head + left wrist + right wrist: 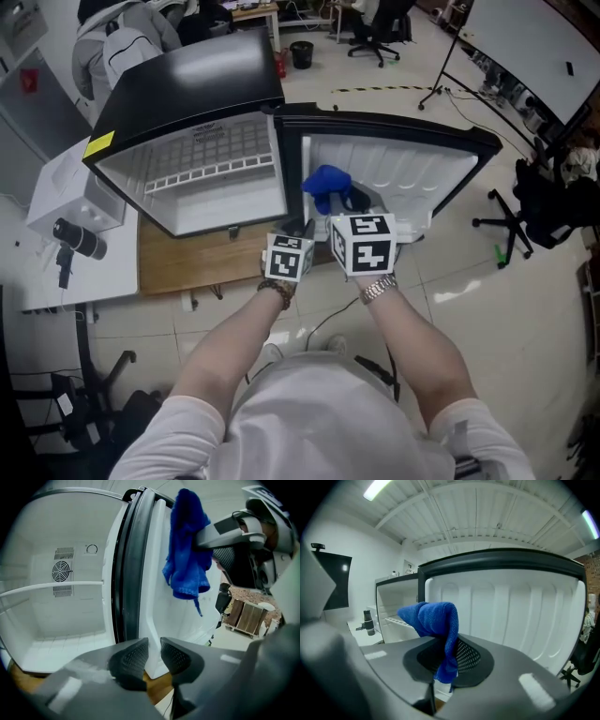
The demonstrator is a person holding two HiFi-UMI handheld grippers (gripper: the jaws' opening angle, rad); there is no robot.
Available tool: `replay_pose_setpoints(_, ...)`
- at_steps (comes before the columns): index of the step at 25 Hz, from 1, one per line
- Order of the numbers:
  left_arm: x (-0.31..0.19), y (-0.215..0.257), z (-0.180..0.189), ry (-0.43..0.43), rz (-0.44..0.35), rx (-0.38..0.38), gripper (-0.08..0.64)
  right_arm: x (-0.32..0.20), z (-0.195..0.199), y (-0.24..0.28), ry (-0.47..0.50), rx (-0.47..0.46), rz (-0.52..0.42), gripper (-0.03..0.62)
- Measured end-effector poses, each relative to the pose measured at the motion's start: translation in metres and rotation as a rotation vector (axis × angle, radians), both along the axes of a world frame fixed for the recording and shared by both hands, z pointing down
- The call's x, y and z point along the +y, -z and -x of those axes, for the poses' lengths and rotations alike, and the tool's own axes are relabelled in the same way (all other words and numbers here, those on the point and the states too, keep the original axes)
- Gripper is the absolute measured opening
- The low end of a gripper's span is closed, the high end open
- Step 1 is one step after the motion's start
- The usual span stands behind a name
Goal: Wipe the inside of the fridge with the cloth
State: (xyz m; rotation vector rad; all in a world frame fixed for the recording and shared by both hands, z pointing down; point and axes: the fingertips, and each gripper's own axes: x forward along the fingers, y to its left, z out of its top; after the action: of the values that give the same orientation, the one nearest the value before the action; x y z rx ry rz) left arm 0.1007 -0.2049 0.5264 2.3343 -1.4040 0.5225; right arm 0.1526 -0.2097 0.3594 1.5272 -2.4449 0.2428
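A small black fridge (187, 84) stands open on a wooden platform, its white inside (211, 183) (61, 611) empty apart from a wire shelf. Its door (394, 164) (511, 611) swings out to the right. My right gripper (352, 202) (447, 660) (201, 536) is shut on a blue cloth (326, 186) (433, 618) (187, 555), which hangs in front of the door's white liner. My left gripper (302, 230) (154, 651) sits low at the door's hinge-side bottom corner. Its jaws stand a narrow gap apart, with the door's edge (154, 597) showing behind the gap.
The wooden platform (187, 258) carries the fridge. A white table (56, 272) with a black device (77, 239) stands at the left. An office chair (511, 225) is on the right and a stand's legs (445, 84) are beyond the door.
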Motion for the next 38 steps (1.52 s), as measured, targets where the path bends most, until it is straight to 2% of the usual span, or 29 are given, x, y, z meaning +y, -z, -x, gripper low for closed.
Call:
replay_pose_setpoints(7, 0.0, -0.001, 0.001, -0.013, -0.003, 0.0, 0.089, -0.016, 0.017, -0.016, -0.017, -0.023, 0.007, 0.04)
replay_pose_setpoints(14, 0.0, -0.001, 0.001, -0.015, -0.002, -0.003, 0.09, -0.018, 0.0, -0.015, -0.058, -0.02, -0.027, 0.04)
replay_pose_setpoints(38, 0.001, -0.001, 0.004, 0.026, -0.005, -0.028, 0.083, -0.018, -0.137, -0.012, -0.276, 0.025, -0.044, 0.04)
